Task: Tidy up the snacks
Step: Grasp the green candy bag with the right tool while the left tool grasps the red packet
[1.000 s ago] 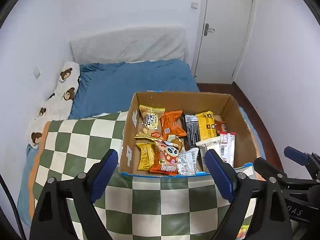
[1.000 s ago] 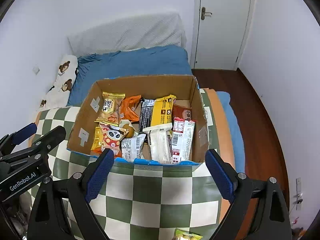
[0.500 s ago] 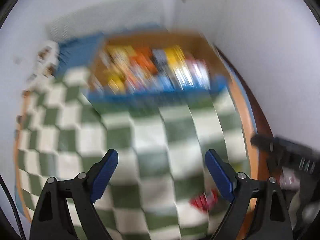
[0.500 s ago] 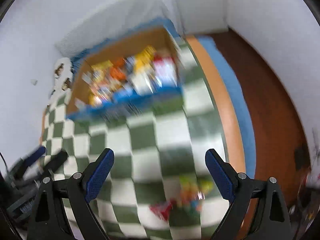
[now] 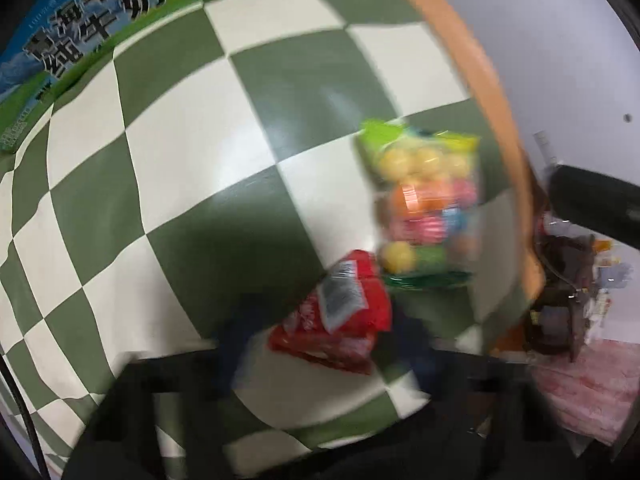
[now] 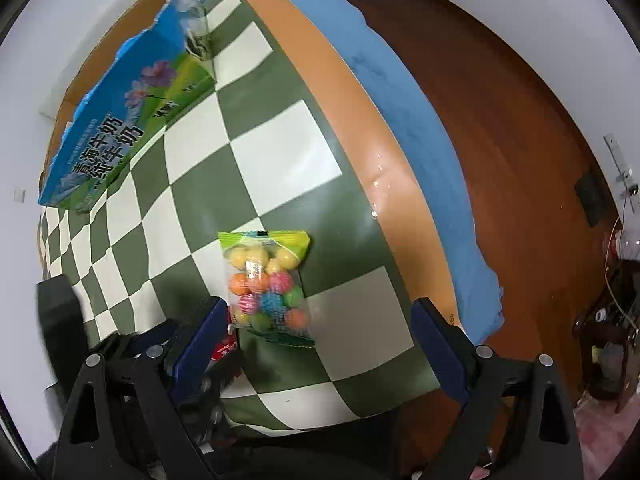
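Both grippers hover low over the checkered mat point(image 6: 280, 160). Right gripper point(image 6: 320, 332) spread wide around the candy-ball bag point(image 6: 268, 284); left gripper point(image 5: 324, 344) blurred, looks spread at the red packet point(image 5: 340, 312). Should centre on each packet before closing, then carry to the milk carton box point(image 6: 112, 136).

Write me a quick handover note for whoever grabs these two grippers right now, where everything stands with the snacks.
Left gripper: blurred, open, straddling the red snack packet, nothing gripped.
Right gripper: open, empty, above the bag of colourful candy balls.
Both packets lie on the checkered blanket near its orange edge, red one just left of the candy bag.
The cardboard box sits further back on the blanket; its contents are out of view.
Left: grip each packet and carry it to the box.
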